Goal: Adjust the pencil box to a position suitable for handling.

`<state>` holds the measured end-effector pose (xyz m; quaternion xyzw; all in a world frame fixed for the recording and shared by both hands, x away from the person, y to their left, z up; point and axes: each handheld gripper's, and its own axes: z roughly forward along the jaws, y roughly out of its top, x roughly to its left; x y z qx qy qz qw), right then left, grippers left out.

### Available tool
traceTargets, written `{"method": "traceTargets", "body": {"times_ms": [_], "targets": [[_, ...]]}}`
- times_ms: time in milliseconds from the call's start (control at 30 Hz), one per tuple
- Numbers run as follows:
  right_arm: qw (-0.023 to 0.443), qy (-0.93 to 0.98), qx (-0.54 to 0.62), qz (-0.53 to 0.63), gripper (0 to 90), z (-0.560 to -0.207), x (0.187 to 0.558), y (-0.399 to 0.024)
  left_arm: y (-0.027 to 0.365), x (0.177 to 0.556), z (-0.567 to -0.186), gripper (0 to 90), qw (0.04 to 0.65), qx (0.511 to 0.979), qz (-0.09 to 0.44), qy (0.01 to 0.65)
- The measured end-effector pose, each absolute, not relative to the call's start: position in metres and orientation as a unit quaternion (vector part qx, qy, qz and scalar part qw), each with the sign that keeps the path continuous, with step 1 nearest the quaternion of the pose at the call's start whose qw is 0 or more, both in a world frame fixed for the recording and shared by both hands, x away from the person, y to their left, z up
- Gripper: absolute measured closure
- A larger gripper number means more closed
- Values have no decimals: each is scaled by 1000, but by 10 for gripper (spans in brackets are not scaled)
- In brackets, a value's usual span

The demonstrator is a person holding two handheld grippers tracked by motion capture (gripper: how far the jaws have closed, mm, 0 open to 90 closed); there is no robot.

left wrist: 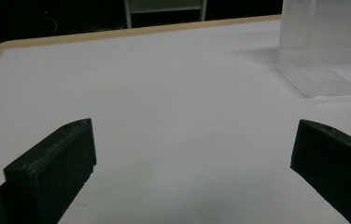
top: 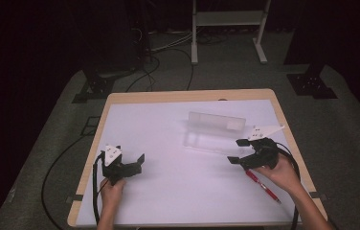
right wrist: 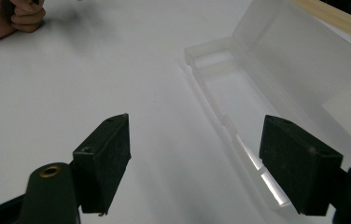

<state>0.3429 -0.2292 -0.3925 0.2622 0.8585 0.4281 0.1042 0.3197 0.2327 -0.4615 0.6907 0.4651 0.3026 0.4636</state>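
A clear, long plastic case (top: 215, 130) is lying open on the white-topped wooden table (top: 178, 191), its hinged lid standing upright along the far side and its shallow tray looking empty. The person's right gripper (top: 238, 151) is hovering just beside the case's right end, jaws spread wide and gripping nothing. A red pen (top: 263, 186) is lying on the table under the right hand (top: 283, 173). The left gripper (top: 142, 159), likewise spread and unloaded, is sitting well apart near the table's left edge.
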Motion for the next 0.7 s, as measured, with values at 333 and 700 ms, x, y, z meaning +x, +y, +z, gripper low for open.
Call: {"method": "traceTargets", "body": {"times_ms": [333,700], "targets": [[84,868,263,412,238,-399,365,-223,234,319,-462,0,468,686,304,467],[97,878,260,390,282,-408,379,-212,233,319,-461,0,466,690,303,464]]}}
